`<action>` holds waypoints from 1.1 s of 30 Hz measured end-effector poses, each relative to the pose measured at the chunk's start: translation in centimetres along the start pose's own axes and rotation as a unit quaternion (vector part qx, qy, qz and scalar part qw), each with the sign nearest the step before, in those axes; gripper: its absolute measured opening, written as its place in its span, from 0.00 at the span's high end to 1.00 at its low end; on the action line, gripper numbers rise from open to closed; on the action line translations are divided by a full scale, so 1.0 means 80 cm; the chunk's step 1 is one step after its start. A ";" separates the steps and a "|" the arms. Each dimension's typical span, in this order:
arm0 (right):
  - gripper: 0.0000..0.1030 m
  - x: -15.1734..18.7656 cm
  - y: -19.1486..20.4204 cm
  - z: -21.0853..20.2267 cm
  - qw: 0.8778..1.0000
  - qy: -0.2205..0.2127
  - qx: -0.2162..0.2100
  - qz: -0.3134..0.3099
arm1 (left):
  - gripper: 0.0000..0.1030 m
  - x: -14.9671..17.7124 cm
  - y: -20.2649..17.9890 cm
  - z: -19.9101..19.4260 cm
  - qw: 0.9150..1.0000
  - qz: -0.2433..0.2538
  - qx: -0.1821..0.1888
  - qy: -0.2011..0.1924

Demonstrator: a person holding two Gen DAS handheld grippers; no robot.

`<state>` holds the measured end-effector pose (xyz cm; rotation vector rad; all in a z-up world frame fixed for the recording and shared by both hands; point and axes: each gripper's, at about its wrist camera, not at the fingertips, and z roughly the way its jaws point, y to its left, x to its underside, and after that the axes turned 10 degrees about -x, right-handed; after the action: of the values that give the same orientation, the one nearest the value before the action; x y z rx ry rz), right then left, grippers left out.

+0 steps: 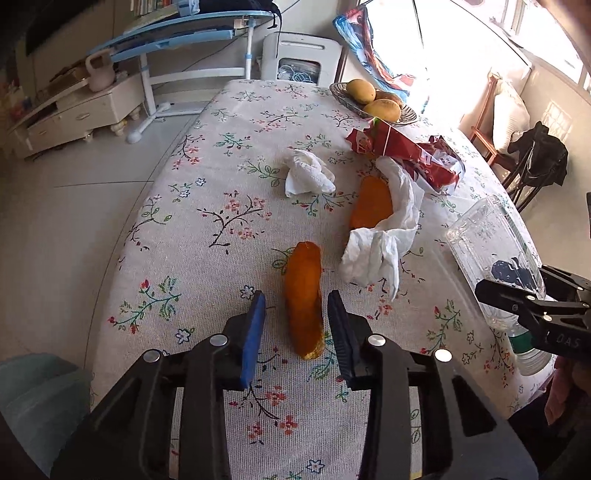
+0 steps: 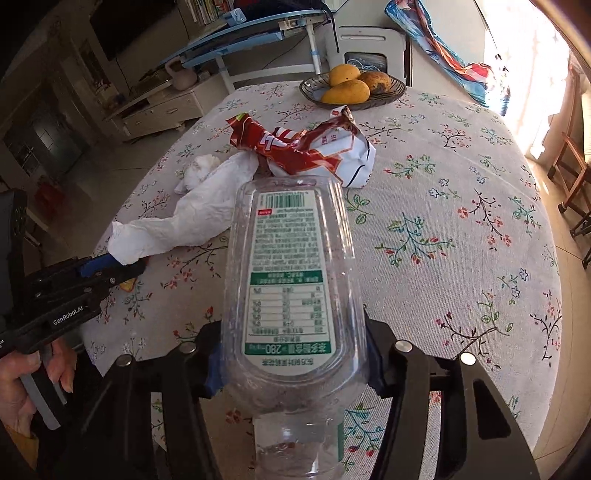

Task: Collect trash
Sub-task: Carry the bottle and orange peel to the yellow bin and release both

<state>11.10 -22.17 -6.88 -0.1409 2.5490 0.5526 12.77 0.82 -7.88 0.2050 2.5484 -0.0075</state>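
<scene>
An orange fruit peel (image 1: 303, 295) lies on the floral tablecloth (image 1: 207, 236), between the blue pads of my left gripper (image 1: 297, 314). The jaws straddle it with a gap on the left side, so the gripper is open. My right gripper (image 2: 293, 354) is shut on a clear plastic bottle (image 2: 288, 258) with a green-and-white label; both pads press its sides near the neck. In the left wrist view the bottle (image 1: 491, 236) and right gripper (image 1: 517, 295) sit at the right. Other trash: a second peel (image 1: 371, 203), a small tissue (image 1: 308, 173), a long crumpled tissue (image 1: 384, 240) and a red-and-white wrapper (image 2: 306, 147).
A bowl (image 2: 310, 92) of mangoes stands at the far end of the table. Beyond it are a blue desk (image 1: 177, 33), a white appliance (image 1: 299, 55) and a low cabinet (image 1: 74, 114). Chairs stand right of the table (image 1: 535, 162). A hand (image 2: 22, 373) holds the left gripper.
</scene>
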 end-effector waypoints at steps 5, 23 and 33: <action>0.45 0.015 0.006 -0.014 0.999 -0.026 -0.017 0.014 | 0.83 0.004 -0.003 -0.010 1.000 0.015 -0.011 -0.012; 0.45 0.099 0.058 -0.095 0.992 -0.094 -0.081 0.002 | 0.83 0.091 0.046 -0.139 0.982 -0.121 0.050 -0.133; 0.45 0.165 0.067 -0.112 0.996 -0.060 -0.072 -0.007 | 0.83 0.160 -0.023 -0.161 0.988 -0.051 0.080 -0.119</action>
<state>-5.53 -20.88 -4.80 -0.1724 2.3892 0.7176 -5.10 1.49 -4.28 0.1258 2.3170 -0.2624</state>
